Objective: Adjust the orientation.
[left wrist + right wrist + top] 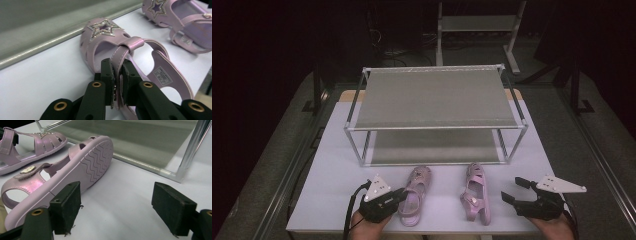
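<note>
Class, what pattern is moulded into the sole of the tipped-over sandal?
Wavy ridges on the pink sole, clearest in the right gripper view.

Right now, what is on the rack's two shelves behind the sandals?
Both grey fabric shelves of the metal-framed shoe rack look bare. The top shelf covers the back part of the lower shelf, so that part cannot be seen.

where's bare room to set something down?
Both rack shelves are bare. The table is free left of the left gripper and between rack and sandals. Crowded: front edge, where left sandal, tipped right sandal, right gripper sit.
</note>
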A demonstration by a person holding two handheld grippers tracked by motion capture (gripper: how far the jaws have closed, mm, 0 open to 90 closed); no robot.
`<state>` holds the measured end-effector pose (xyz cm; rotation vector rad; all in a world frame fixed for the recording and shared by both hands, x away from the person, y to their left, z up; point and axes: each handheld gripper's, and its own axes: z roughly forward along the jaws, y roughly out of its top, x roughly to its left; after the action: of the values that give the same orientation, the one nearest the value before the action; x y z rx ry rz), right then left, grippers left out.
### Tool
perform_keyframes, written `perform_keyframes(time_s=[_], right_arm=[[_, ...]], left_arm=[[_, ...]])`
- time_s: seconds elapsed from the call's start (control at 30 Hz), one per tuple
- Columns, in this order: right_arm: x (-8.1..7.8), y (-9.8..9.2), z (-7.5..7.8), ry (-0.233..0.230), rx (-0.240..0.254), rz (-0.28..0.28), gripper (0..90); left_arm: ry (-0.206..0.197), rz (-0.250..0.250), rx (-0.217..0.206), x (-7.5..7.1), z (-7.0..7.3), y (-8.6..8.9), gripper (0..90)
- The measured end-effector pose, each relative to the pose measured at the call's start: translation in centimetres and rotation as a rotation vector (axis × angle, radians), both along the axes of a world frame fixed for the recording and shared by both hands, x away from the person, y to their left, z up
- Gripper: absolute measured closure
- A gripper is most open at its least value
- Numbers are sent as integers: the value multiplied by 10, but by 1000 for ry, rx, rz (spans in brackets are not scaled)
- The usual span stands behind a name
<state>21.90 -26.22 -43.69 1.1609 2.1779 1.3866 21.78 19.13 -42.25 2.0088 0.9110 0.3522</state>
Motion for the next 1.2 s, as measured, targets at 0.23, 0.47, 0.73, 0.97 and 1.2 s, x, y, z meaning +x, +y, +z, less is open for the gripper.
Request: perform_keyframes(time_s=[0.23,0.47,0.73,0.97,1.2], right_arm=[[-1,-2,0,-3,4,-2,230],[-1,-2,0,-8,6,-3,230],[-1,-1,0,-6,10,-10,230],[-1,-2,0,-4,7,-14,230],[0,-3,0,-1,17,-11,230]], left_arm=[[-33,14,-8,1,3,7,836],[-75,31,-29,-2,9,11,838],[-132,54,-34,-4,19,8,839],[-157,100,-59,8,21,-2,840],[-180,156,-66,28,14,-17,840]])
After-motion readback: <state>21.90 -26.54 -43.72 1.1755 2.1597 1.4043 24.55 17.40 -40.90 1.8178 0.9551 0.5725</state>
